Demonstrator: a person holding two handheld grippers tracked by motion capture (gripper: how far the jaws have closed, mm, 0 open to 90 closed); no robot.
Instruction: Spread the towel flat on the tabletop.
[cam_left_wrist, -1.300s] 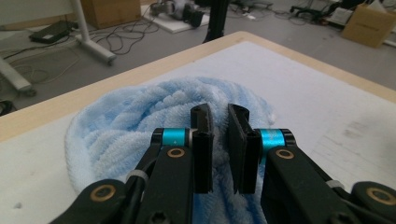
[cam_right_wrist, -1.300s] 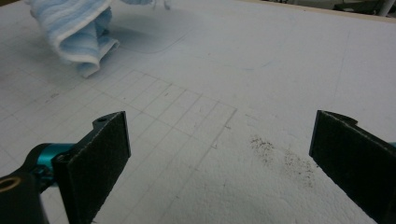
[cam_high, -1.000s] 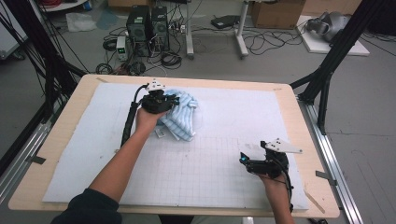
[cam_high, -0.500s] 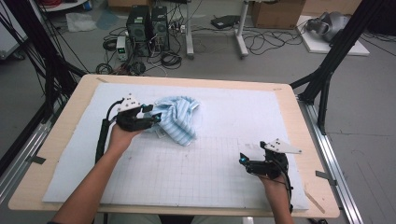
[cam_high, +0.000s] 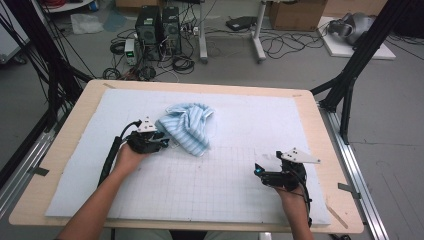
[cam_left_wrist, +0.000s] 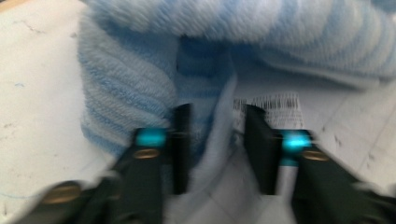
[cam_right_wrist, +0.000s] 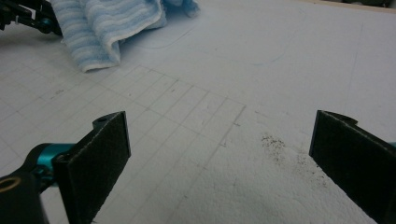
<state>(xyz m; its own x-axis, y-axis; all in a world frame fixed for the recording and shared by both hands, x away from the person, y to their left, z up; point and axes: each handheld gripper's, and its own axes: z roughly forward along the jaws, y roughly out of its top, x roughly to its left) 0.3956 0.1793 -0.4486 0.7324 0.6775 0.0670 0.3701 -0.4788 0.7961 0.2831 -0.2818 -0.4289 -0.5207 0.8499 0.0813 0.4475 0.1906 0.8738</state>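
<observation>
A light blue striped towel (cam_high: 187, 126) lies crumpled on the white mat, left of centre. My left gripper (cam_high: 164, 142) is low at the towel's left edge. In the left gripper view its jaws have just been closing, with a fold of the towel (cam_left_wrist: 212, 140) between the fingers (cam_left_wrist: 182, 144). A narrow gap still shows beside the right pad. My right gripper (cam_high: 261, 173) rests near the front right of the mat with its jaws wide apart. Nothing but bare mat lies between those jaws in the right gripper view (cam_right_wrist: 219, 154), and the towel (cam_right_wrist: 100, 28) is far off.
The white gridded mat (cam_high: 240, 125) covers most of the wooden table (cam_high: 325, 150). Black frame legs (cam_high: 350, 85) stand at both sides of the table. Computers and cables (cam_high: 155, 30) sit on the floor beyond the far edge.
My left hand has moved from on top of the towel to its left edge and down to the mat. The towel has changed shape slightly. The right hand has kept still.
</observation>
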